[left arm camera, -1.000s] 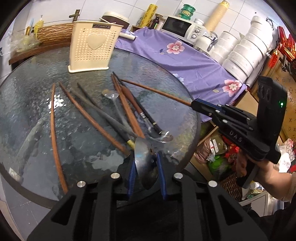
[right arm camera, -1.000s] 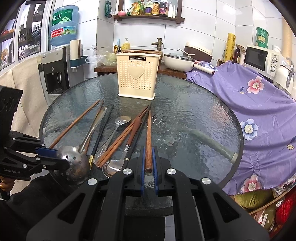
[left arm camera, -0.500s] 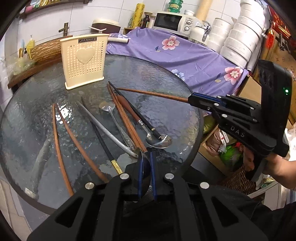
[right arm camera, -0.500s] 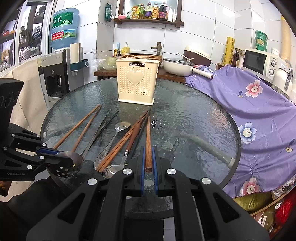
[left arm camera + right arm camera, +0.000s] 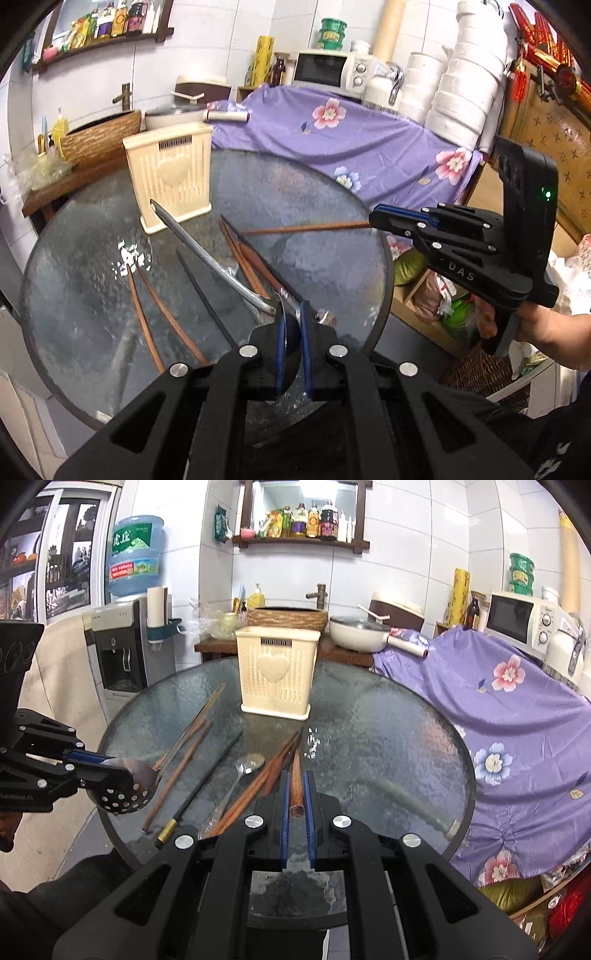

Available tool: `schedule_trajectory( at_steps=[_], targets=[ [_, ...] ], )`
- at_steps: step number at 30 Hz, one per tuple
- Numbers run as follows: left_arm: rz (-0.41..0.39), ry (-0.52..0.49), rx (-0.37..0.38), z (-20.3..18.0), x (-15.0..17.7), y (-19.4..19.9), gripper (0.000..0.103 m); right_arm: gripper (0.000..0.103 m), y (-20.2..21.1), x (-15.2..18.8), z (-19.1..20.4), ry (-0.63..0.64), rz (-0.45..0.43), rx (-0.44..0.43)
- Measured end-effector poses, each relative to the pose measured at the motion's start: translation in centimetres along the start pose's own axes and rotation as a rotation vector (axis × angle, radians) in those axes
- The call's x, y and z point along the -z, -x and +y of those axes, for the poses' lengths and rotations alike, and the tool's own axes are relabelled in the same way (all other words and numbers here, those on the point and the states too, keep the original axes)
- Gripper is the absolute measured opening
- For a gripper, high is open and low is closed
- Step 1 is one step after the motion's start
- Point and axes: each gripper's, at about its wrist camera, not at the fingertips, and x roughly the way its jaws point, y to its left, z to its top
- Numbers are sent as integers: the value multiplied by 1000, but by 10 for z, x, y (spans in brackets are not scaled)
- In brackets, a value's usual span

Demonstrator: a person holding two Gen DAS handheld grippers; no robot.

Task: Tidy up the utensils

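- Glass round table (image 5: 388,738) carries loose chopsticks, a spoon (image 5: 243,771), cream holder (image 5: 277,675) at rear
- Left gripper (image 5: 110,771) clamps slotted ladle (image 5: 125,790) by its bowl, handle raised toward holder
- Right gripper (image 5: 295,801) pinches wooden chopstick (image 5: 295,775)
- Risk: ladle pivots, slips; handle may topple holder

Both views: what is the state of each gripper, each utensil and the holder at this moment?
Left gripper: shut on skimmer.
Skimmer: held by its bowl, lifted, handle pointing toward the holder.
Right gripper: shut on wooden chopstick.
Wooden chopstick: held at one end, over the table.
Holder: upright on the table; inside hidden.
Spoon: lying on the table.
Black chopstick: lying on the table.
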Motion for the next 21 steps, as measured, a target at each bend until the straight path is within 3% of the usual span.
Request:
schedule_trajectory(
  at_steps=[13,21],
  targets=[
    [-47,-6,33,5,-30,34,7,8,16,-59,-19,-1,-61,-66],
    [-35,41,71,12,-36,34,8,8,9,-75,-18,21,-60,-75]
  ],
)
